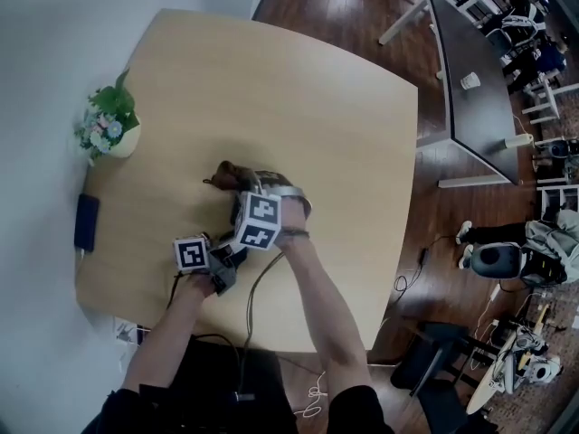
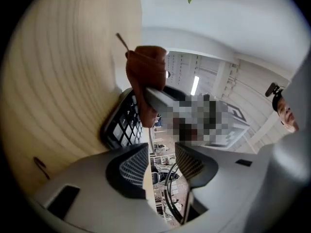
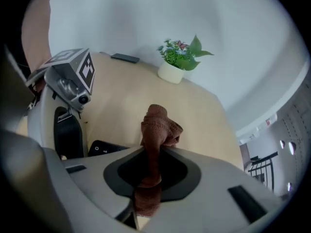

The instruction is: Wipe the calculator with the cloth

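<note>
Two grippers; right gripper [image 3: 150, 161] clamped on cloth [image 3: 158, 125]; left gripper [image 2: 160, 161] parted, empty, calculator [image 2: 121, 126] just ahead of its jaws; hazard: unpinned calculator likely skids under wiping.

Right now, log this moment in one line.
right gripper: shut on cloth | cloth: at calculator | left gripper: open, by calculator

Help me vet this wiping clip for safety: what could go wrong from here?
1. The left gripper has open jaws beside the calculator, not around it, so a stroke may slide it.
2. The right gripper pinches the cloth in a narrow bunch; its hard jaws could scrape the calculator.
3. The grippers sit close and might collide.
</note>
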{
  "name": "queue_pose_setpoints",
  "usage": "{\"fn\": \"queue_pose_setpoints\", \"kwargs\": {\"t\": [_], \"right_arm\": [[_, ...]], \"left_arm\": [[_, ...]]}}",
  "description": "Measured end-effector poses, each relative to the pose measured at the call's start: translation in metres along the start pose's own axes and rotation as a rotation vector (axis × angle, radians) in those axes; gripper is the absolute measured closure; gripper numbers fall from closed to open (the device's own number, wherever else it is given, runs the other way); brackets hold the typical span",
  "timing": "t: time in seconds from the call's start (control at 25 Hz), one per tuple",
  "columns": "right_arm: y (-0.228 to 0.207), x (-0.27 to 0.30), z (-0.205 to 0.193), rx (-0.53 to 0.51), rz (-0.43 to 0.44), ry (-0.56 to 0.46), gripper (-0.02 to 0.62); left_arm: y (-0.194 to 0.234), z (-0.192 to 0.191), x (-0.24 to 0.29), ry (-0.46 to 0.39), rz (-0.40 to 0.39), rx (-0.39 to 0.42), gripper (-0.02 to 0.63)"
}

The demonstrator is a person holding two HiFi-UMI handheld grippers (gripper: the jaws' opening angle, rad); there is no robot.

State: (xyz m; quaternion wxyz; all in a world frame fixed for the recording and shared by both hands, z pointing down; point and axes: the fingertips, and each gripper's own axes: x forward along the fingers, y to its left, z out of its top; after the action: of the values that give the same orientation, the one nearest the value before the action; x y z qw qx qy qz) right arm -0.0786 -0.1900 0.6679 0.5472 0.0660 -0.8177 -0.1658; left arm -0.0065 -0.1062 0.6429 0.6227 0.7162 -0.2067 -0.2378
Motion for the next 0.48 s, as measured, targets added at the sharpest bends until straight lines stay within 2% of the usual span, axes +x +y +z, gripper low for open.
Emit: {"fn": "queue_pose_setpoints", "kwargs": {"t": [0.2,0.36,0.48], "right_arm": [[0.004,-0.031,-0.074,0.125,-0.023,0.068,0.531],[0.015,-0.054,-0.145,0.190,-0.027,0.192,0.531],[0.016,-0.072,-0.166,0.232,-0.046,0.232,0.531]], "left_arm": [[0.001,0.000,-0.001,0.005,0.002,0.002,0.446],[0.002,0.000,-0.001,0.000,-0.001,-0.012,0.446],[0.002,0.000,-0.001,0.001,0.000,-0.013,0.445]]}}
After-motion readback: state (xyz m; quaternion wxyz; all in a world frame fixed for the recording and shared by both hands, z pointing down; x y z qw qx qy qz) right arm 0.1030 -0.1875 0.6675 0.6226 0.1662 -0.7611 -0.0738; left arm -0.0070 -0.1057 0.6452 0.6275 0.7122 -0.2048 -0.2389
